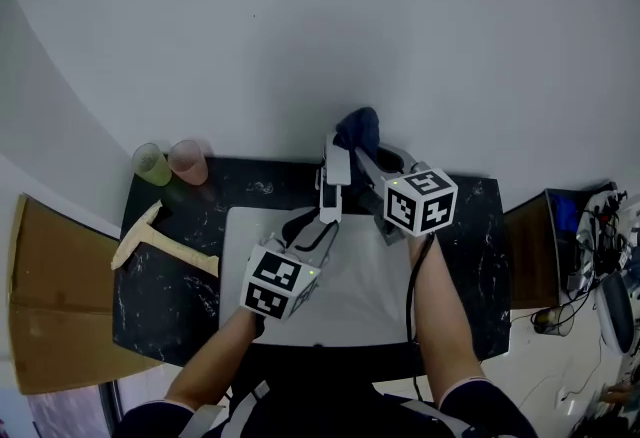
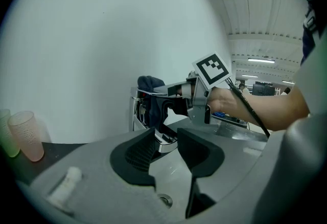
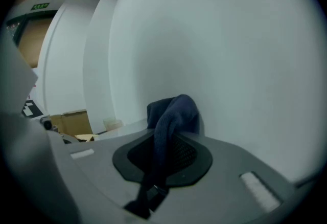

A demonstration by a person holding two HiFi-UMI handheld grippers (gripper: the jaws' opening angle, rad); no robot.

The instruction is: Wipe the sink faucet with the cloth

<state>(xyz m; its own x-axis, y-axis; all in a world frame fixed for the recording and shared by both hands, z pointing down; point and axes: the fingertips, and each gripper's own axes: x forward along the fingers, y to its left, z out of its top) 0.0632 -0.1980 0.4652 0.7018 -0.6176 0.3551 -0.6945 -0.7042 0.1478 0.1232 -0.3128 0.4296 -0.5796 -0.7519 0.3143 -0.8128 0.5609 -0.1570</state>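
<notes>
Head view: nearest, two forearms (image 1: 440,321) were seen reaching over a white, smooth-walled sink (image 1: 370,301) set into a black, white-veined countertop (image 1: 175,301). The left gripper (image 1: 325,214) was closed on the squared chrome end of the faucet (image 1: 337,171). In the left gripper view the spout filled the gap between the ribbed black pads. Just behind, at the countertop's back edge, the right gripper (image 1: 366,158) was clamped narrowly on the cloth (image 1: 360,129), a dark blue, soft, knitted-looking piece. In the right gripper view it was pinched as a thin fold between the pads and bunched into a rounded hump beyond the tips. The hump was laid over the faucet's top. A pale wooden T-shaped tool (image 1: 150,241) was seen lying near the countertop's left edge. Two translucent, tapered plastic cups, one green (image 1: 151,165) and one pink (image 1: 188,162), were stood side by side at the back left corner. A plain matte white wall (image 1: 320,16) was seen behind everything.
</notes>
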